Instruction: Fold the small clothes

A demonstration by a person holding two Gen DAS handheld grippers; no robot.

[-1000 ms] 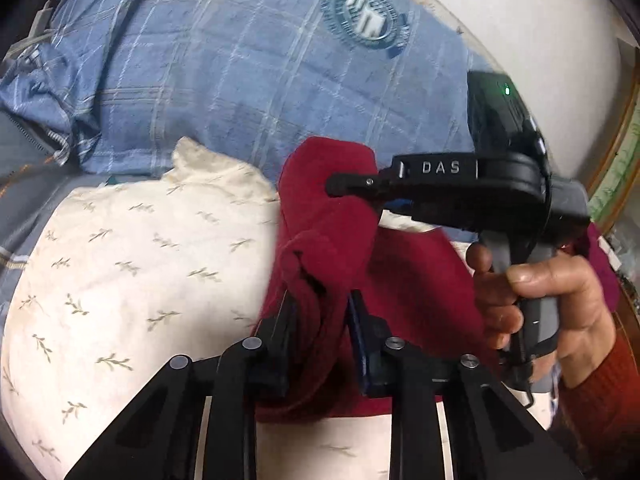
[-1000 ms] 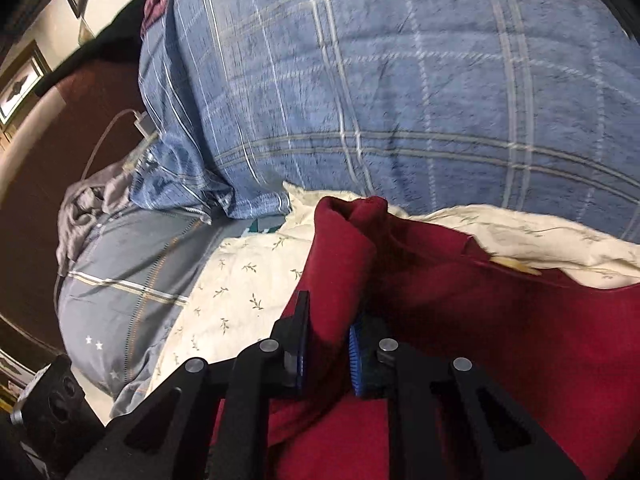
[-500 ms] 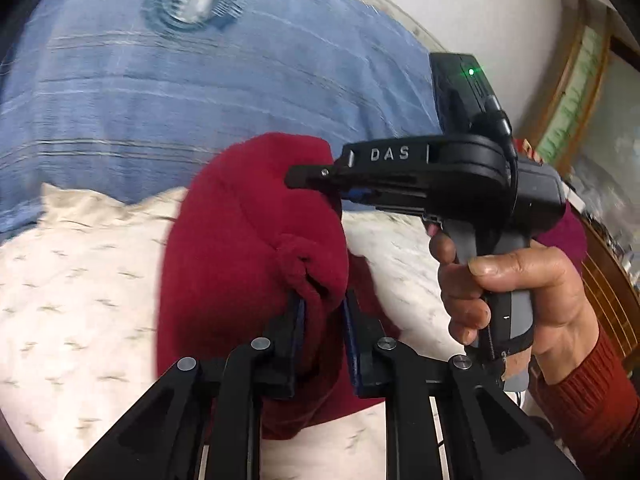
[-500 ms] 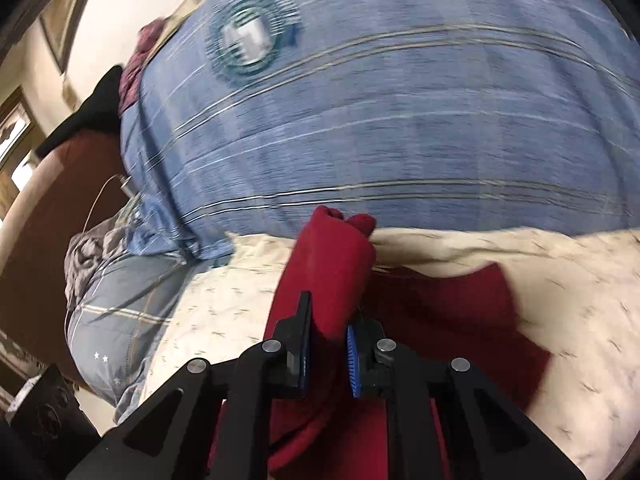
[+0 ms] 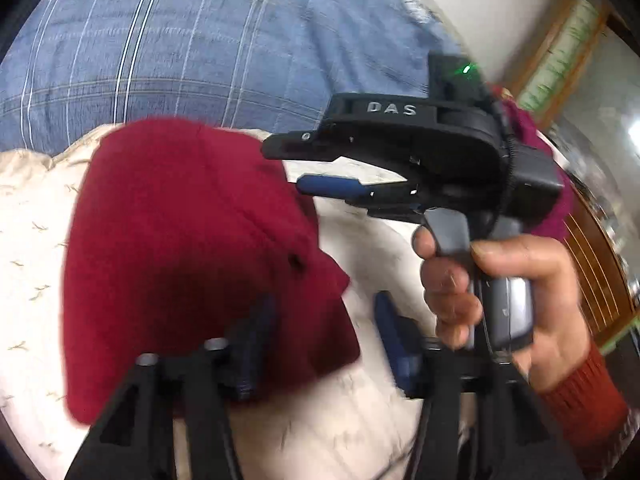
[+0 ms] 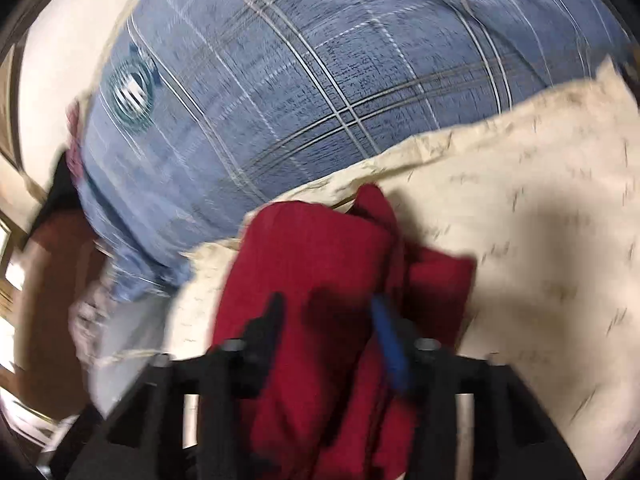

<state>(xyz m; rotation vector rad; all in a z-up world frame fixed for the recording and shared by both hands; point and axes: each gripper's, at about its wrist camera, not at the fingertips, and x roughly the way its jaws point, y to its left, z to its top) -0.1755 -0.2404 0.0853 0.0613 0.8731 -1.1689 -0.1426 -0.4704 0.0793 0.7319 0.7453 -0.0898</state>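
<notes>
A dark red garment (image 5: 180, 240) lies folded over on the cream leaf-print sheet (image 5: 32, 220). My left gripper (image 5: 324, 340) is low over the garment's near right corner. Its jaws are opening, with cloth under the left finger and no pad pressing on it. In the left wrist view a hand (image 5: 520, 292) holds my right gripper (image 5: 288, 166) just past the garment's far right edge, its jaws apart. The right wrist view shows the right gripper (image 6: 328, 328) opening over the red garment (image 6: 312, 264), which lies loose between the fingers.
A blue plaid quilt (image 5: 180, 40) bulges behind the sheet and fills the top of the right wrist view as well (image 6: 320, 60). Wooden furniture (image 5: 592, 264) stands at the right. Grey bedding (image 6: 88, 312) lies off the sheet's left edge.
Both grippers were shut on bunched folds of the red garment. Their jaws have now spread, and the cloth has dropped flat onto the sheet, folded over. Both hands swung sideways.
</notes>
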